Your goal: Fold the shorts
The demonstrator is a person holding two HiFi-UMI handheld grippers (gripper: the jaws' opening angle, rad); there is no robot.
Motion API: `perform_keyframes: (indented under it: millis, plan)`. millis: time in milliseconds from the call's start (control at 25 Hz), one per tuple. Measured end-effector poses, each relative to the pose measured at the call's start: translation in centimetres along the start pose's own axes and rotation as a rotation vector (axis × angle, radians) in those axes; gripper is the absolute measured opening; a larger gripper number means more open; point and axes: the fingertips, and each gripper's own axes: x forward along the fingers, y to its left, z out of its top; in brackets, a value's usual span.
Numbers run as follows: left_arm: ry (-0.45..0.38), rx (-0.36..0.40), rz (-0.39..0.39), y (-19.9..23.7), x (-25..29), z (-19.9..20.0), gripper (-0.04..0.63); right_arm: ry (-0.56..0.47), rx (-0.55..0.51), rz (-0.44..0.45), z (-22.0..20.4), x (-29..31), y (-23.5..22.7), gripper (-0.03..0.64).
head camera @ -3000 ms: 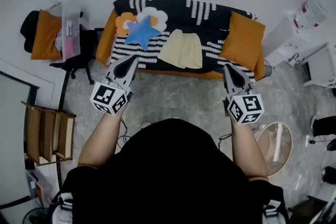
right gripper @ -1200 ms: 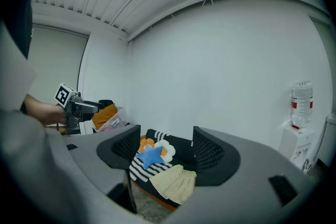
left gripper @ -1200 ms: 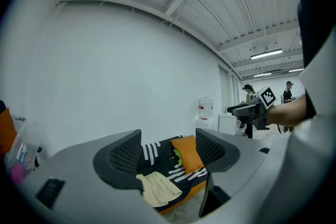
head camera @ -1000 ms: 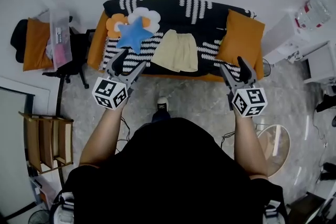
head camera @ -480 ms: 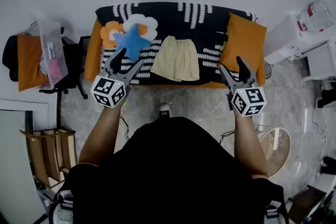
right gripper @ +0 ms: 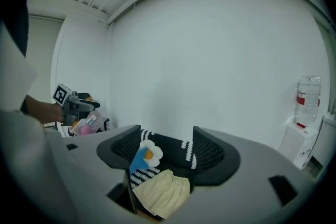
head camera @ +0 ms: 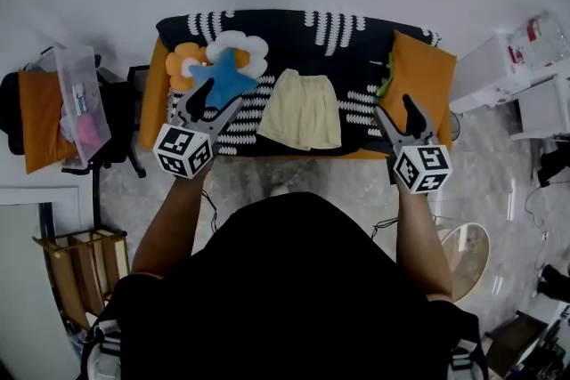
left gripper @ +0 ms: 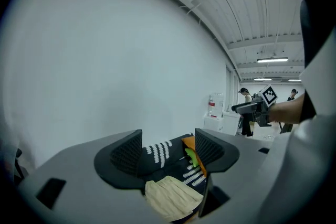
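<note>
On an orange sofa (head camera: pixel 151 98) against a white wall, under a black throw (head camera: pixel 294 36) patterned with white stripes, a pair of pale yellow shorts (head camera: pixel 301 111) lies spread flat in the middle of the seat, untouched and unfolded. The narrower end, probably the waistband, points to the backrest; the wider leg end lies near the seat's front edge. A large orange cushion (head camera: pixel 420 74) leans at the right end with a small green thing (head camera: pixel 386 77) against it; at the left end a white flower cushion (head camera: pixel 240 47) sits behind a blue star cushion (head camera: pixel 223 77), both close to the shorts but not on them.

The person stands in front of the sofa with both tools raised. The left gripper (head camera: pixel 223 95) hovers before the star cushion and the right gripper (head camera: pixel 394 105) before the orange cushion, each well clear of the shorts. Both have their jaws spread wide with nothing between them, as the left gripper view (left gripper: pixel 168 152) and the right gripper view (right gripper: pixel 165 149) confirm.

The fabric looks thin, light and limp, so it should sag and drape once lifted. The likeliest grip is a pinch on each outer corner of one end, taking both layers but not the throw beneath.
</note>
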Motion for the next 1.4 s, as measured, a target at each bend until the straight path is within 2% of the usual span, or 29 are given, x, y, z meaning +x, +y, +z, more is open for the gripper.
perform_keyframes:
  millis: [360,760,960,1400]
  plan:
    - [-0.009,-0.005,-0.024,3.7,2.6,1.0,0.321,0.011,0.008,-0.037,0.6,3.8,-0.1,0.322]
    - [0.014,0.002,-0.025,3.2,5.9,0.7,0.314,0.013,0.028,-0.046,0.1,5.2,-3.5,0.322]
    - [0.015,0.006,0.012,2.9,8.4,1.5,0.314,0.014,0.035,-0.007,0.2,7.9,-6.6,0.322]
    - [0.049,0.009,0.140,2.4,16.0,3.3,0.314,0.010,-0.003,0.139,3.1,17.0,-15.6,0.324]
